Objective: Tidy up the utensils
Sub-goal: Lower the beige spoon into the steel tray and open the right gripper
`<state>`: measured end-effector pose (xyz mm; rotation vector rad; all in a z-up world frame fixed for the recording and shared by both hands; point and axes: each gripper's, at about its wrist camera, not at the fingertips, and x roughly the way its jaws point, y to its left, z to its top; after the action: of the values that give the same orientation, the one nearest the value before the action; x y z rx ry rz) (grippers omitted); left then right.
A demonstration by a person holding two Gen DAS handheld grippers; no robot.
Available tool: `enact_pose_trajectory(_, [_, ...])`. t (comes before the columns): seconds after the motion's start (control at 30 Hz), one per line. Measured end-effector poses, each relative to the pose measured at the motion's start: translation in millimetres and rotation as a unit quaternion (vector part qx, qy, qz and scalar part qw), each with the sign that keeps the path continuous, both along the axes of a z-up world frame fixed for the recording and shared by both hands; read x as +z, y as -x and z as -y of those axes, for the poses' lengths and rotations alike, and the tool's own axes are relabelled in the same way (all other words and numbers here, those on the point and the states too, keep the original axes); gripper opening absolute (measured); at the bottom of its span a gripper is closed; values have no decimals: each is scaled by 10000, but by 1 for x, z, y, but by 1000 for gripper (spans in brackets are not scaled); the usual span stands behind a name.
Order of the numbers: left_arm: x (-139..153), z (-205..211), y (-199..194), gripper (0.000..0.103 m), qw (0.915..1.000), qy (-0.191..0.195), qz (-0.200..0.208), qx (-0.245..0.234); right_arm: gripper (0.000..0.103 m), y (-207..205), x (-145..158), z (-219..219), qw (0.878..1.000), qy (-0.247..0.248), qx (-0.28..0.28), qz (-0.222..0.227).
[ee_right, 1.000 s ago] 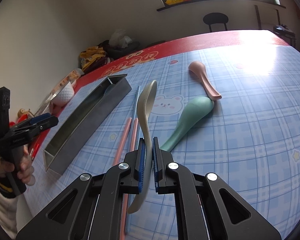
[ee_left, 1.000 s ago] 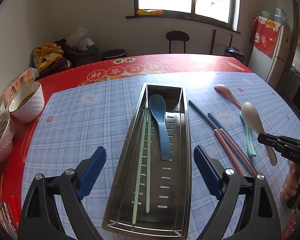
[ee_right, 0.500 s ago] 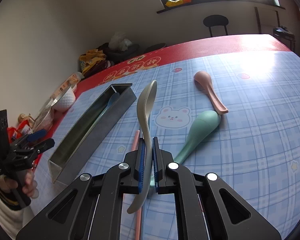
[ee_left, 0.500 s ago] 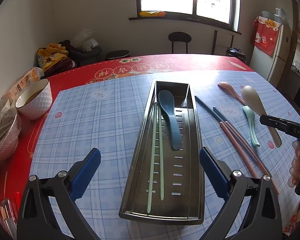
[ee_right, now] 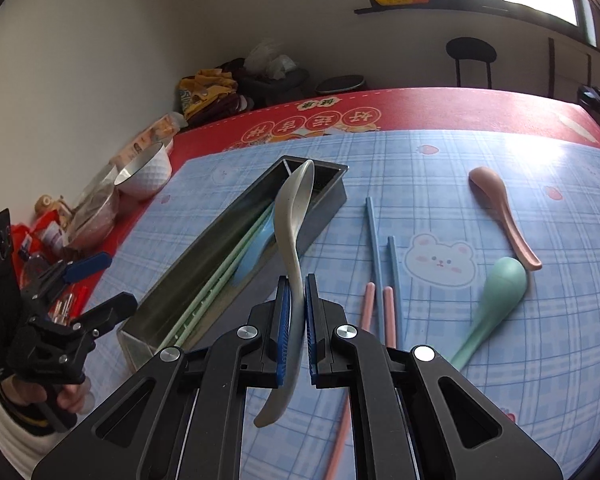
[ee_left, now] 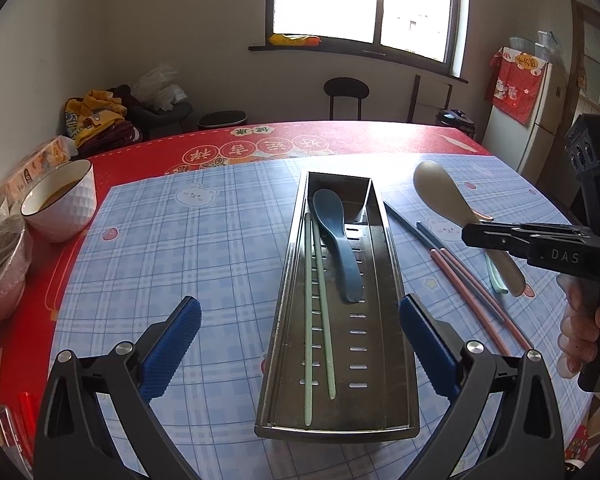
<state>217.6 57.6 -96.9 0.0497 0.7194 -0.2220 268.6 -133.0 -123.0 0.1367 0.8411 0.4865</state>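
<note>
Across the checked counter [ee_left: 188, 240] my right hand-held gripper [ee_right: 296, 320] clamped the grey spoon [ee_right: 294, 216], best lowered lengthwise beside the blue spoon [ee_left: 336, 240] in the tray [ee_left: 396, 280], my left hand-held gripper [ee_left: 300, 344] gaping empty.

My left camera looks down along its fingers, close over the near end of the metal tray [ee_left: 392, 264], facing the window [ee_left: 364, 0]. My right camera looks down from the tray's [ee_right: 204, 256] right side, angled across it. Both share the tray, blue cloth [ee_left: 204, 248] and window wall.
</note>
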Motion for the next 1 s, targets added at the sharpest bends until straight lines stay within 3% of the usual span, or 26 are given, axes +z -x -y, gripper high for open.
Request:
enact_pose_trajectory(0.2, [-3, -8, -5, 97, 9999, 114, -4, 4, 8, -23, 1, -34, 9997, 71, 48, -216])
enact_pose_trajectory(0.4, [-7, -20, -10, 97, 9997, 229, -61, 105, 8, -65, -11, -60, 9966, -11, -265, -784])
enact_pose_trajectory(0.53, [-8, -25, -11, 97, 9995, 291, -70, 137, 8, -83, -14, -73, 9946, 145, -416, -935])
enact_pose_trajectory(1.0, [-18, -29, -17, 97, 9989, 397, -232, 131, 9, -100, -29, -71, 9884, 67, -699, -1349])
